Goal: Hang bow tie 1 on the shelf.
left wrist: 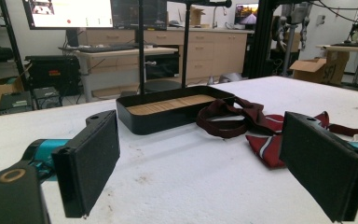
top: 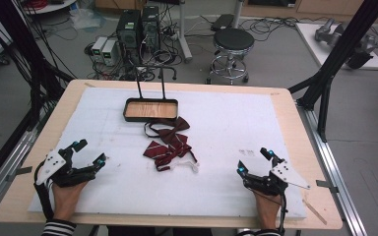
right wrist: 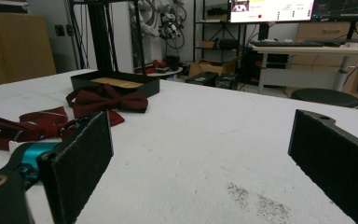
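Two dark red bow ties lie in the middle of the white mat: a plain one (top: 170, 130) nearer the tray and a striped one (top: 170, 151) in front of it. The plain bow tie (left wrist: 235, 114) and striped one (left wrist: 268, 140) lie ahead of my left gripper (left wrist: 209, 161), which rests open on the mat at the near left (top: 89, 152). My right gripper (top: 256, 161) rests open at the near right, nothing between its jaws (right wrist: 200, 158). From it the plain bow tie (right wrist: 109, 100) and striped one (right wrist: 30, 122) lie to the left.
A black tray with a wooden floor (top: 150, 110) and two upright rods stands at the back centre of the mat (top: 226, 123). A stool (top: 232, 42), computers (top: 138, 29) and cables lie on the floor beyond the table. A black frame leg (top: 332, 64) stands at the right.
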The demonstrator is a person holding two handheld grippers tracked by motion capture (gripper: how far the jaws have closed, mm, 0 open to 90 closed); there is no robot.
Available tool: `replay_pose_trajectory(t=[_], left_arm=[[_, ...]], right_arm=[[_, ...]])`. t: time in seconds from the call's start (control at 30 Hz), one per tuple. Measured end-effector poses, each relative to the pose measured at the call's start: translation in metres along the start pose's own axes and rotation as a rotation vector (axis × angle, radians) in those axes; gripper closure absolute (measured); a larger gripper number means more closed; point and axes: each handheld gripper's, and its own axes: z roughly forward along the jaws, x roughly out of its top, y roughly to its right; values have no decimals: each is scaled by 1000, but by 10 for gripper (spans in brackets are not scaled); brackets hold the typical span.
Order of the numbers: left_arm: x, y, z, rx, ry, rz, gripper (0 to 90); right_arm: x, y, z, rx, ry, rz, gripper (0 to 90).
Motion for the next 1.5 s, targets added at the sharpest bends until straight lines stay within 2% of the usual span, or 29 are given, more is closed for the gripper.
replay_pose_trajectory(t=[0.43,0.57,0.8,0.97,1.03,1.23,1.27,1.37,1.4,1.43,1.5], left_arm=[[0,1,-1,7,15,8,130],[0,0,-1,9,12,2,131],[0,0,-1,12,11,-7,130],[2,-2,0,17,-19,-22,130],[7,-1,1,8,-48,0,130],[23,0,4,-5,-72,18,130],[32,1,8,-22,-97,29,131],[40,2,12,-38,-119,40,130],[49,5,17,-54,-144,53,130],[49,5,17,-54,-144,53,130],[59,8,25,-92,-175,66,130]], right_arm=[[0,-1,1,-6,-14,12,56],[0,-1,1,-8,-15,-6,56],[0,-1,1,-8,-15,-7,56],[0,-1,1,-7,-15,-5,56],[0,-1,1,-7,-15,-4,56],[0,-1,1,-6,-15,-3,56],[0,0,1,-5,-14,-3,56],[0,-1,1,-6,-15,-7,56],[0,-1,1,-6,-13,-8,56],[0,-1,1,-4,-12,-6,56],[0,0,1,-3,-12,-3,56]])
